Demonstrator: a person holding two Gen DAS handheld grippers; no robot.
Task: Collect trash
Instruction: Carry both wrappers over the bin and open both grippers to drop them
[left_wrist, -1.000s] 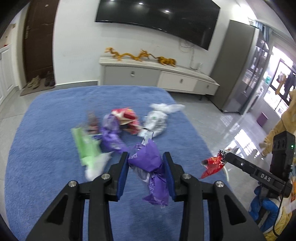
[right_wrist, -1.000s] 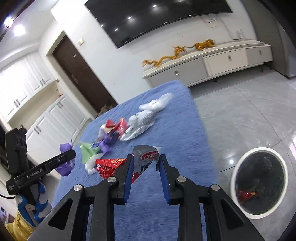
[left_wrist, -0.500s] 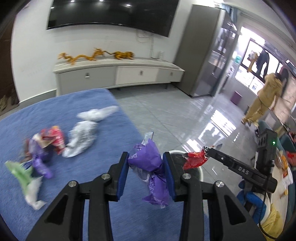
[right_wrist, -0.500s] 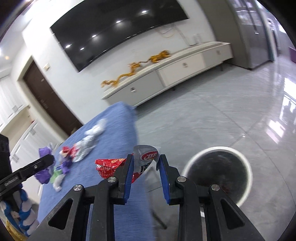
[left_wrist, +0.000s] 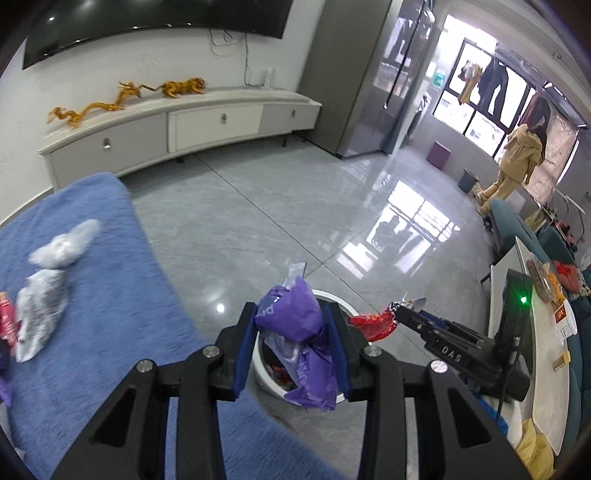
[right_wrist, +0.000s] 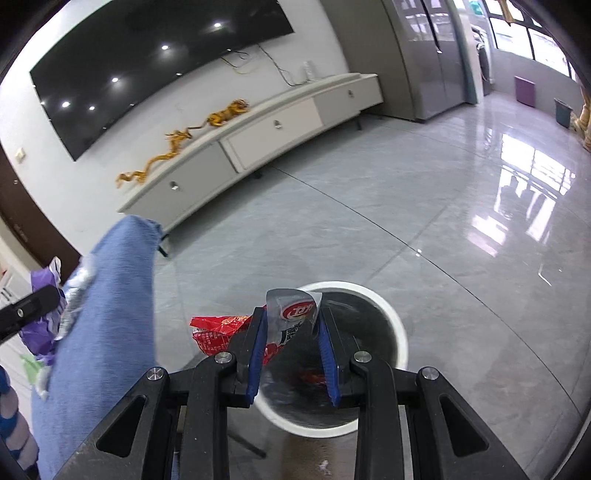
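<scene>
My left gripper (left_wrist: 291, 343) is shut on a crumpled purple wrapper (left_wrist: 295, 325) and holds it over the white round trash bin (left_wrist: 334, 300). My right gripper (right_wrist: 291, 343) is shut on a red and silver snack wrapper (right_wrist: 221, 330) above the same bin (right_wrist: 399, 339), which has red trash inside. The right gripper also shows in the left wrist view (left_wrist: 402, 314) with the red wrapper (left_wrist: 373, 323). Silver wrappers (left_wrist: 40, 310) and other trash lie on the blue table cover (left_wrist: 103, 295) at left.
A glossy grey tile floor (left_wrist: 295, 206) surrounds the bin. A long white TV cabinet (left_wrist: 177, 125) with gold dragon figures stands by the far wall. A person (left_wrist: 517, 158) stands far right by the windows. A white table (left_wrist: 543, 369) is at right.
Both grippers have swung right, away from the trash pile on the blue table, and now hang over the bin. Each still holds its wrapper.
</scene>
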